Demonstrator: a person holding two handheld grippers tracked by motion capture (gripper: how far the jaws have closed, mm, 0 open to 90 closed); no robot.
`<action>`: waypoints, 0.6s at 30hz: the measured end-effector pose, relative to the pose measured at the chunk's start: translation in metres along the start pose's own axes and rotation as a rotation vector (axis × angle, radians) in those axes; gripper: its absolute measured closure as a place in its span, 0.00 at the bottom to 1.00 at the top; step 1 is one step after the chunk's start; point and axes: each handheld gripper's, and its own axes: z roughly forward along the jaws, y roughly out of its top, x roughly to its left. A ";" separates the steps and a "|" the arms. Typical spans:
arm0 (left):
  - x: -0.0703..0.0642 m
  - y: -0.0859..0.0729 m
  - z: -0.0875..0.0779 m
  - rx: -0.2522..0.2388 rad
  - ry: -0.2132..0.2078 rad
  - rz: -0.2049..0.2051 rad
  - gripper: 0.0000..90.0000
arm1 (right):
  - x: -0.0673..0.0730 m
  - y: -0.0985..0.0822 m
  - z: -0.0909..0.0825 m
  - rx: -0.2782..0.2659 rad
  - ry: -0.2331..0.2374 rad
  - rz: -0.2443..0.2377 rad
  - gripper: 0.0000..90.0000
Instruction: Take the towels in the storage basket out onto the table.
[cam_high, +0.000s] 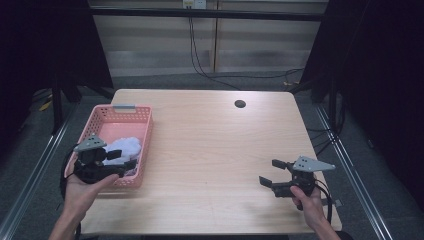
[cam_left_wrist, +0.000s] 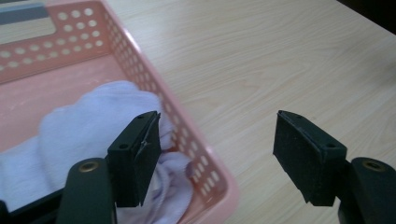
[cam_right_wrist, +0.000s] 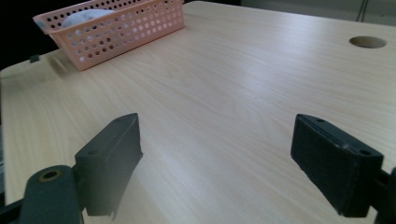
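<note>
A pink perforated basket (cam_high: 145, 131) stands at the table's left side with a pale lilac cloth (cam_high: 124, 146) bunched in its near half. My left gripper (cam_high: 123, 159) hovers over the basket's near right corner, open and empty. In the left gripper view the jaws straddle the basket's right wall (cam_left_wrist: 196, 154); the left pad hangs above the cloth (cam_left_wrist: 88, 126) and the right pad over bare wood. My right gripper (cam_high: 274, 172) rests low over the table's near right part, open with nothing between its fingers. The right gripper view shows the basket (cam_right_wrist: 121, 28) far off at upper left.
The light wooden table (cam_high: 210, 145) has a round cable hole (cam_high: 240, 104) near its far edge. Black cables trail over the grey floor behind the table. Dark stands flank both sides. A metal rail runs along the floor on each side.
</note>
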 end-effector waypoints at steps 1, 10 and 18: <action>0.000 0.000 0.000 0.000 0.000 0.000 0.35 | 0.000 0.000 0.000 0.000 0.000 0.000 0.18; 0.045 -0.003 -0.001 0.046 0.078 -0.107 0.38 | 0.005 -0.001 0.003 0.021 -0.030 -0.050 0.19; 0.078 0.001 0.013 0.184 0.113 -0.094 0.21 | 0.003 -0.002 0.007 0.043 -0.017 -0.030 0.19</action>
